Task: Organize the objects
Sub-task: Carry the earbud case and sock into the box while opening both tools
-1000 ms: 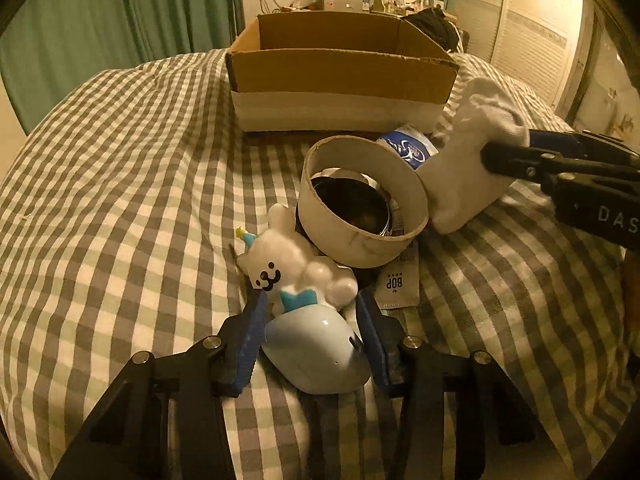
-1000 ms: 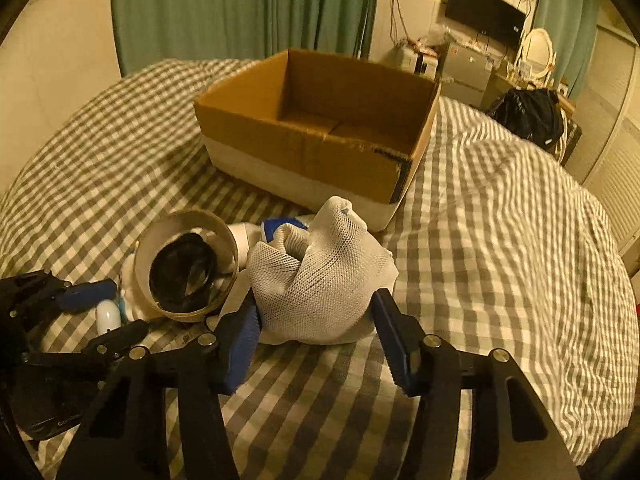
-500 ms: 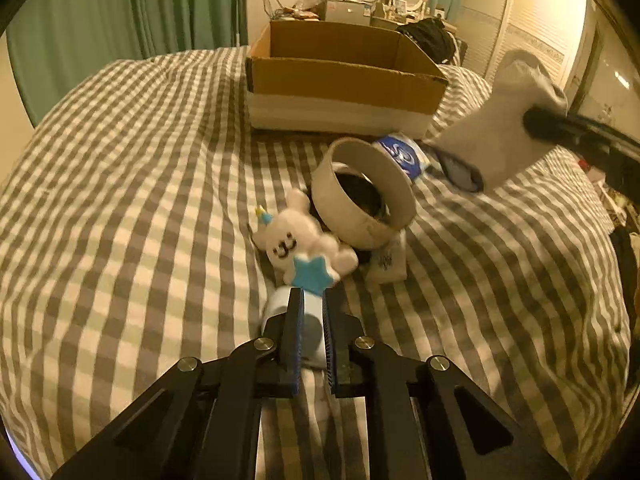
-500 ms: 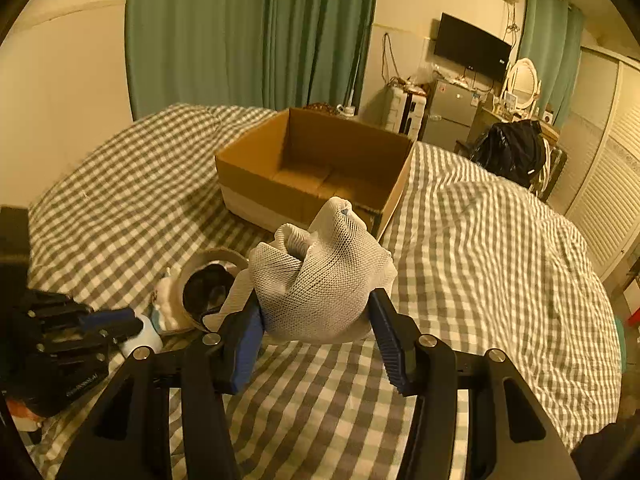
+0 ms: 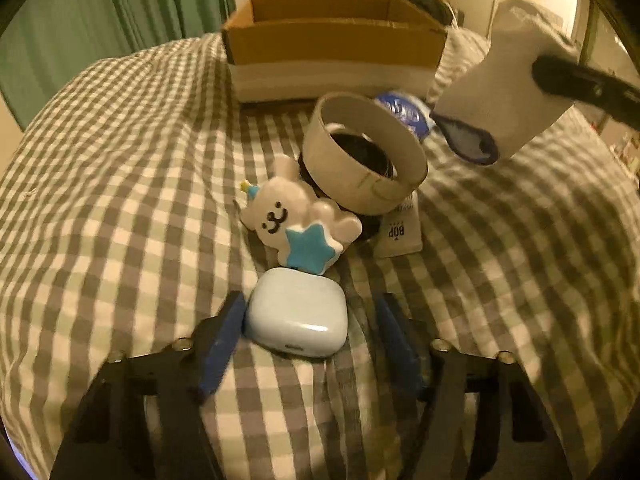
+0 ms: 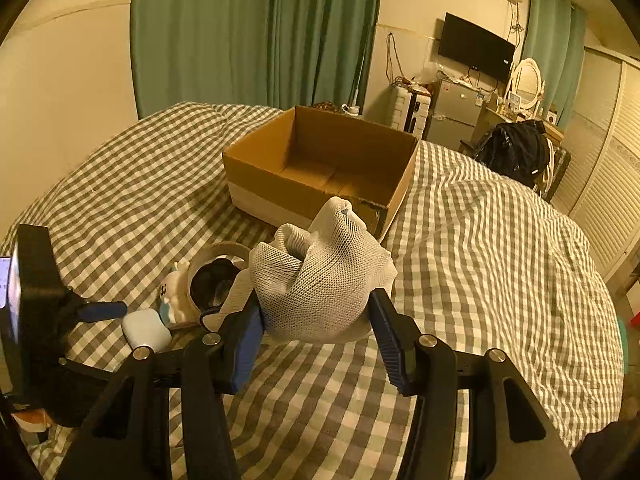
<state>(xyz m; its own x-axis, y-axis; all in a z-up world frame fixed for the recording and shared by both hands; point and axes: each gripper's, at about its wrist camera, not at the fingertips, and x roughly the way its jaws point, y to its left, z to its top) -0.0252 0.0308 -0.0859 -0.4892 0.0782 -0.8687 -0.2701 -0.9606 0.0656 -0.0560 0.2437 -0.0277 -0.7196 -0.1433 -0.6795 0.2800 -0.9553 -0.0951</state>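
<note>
My left gripper (image 5: pixel 310 334) is open, its fingers on either side of a pale blue earbud case (image 5: pixel 297 318) on the checked bed cover. Just beyond lie a white bear figure with a blue star (image 5: pixel 294 220), a cardboard tape ring (image 5: pixel 362 160), a white sachet (image 5: pixel 400 232) and a blue packet (image 5: pixel 404 114). My right gripper (image 6: pixel 316 336) is shut on a white mesh sock (image 6: pixel 320 280), held above the bed in front of the open cardboard box (image 6: pixel 324 168). The sock also shows in the left wrist view (image 5: pixel 504 92).
The box (image 5: pixel 334 46) stands at the far middle of the bed and looks empty inside. Green curtains (image 6: pixel 256 32), a TV (image 6: pixel 474 52), a small fridge (image 6: pixel 458 110) and a black bag (image 6: pixel 516 150) lie beyond the bed.
My left gripper closed without holding the earbud case, then opened again around it. My right gripper lifted the sock higher and toward the box.
</note>
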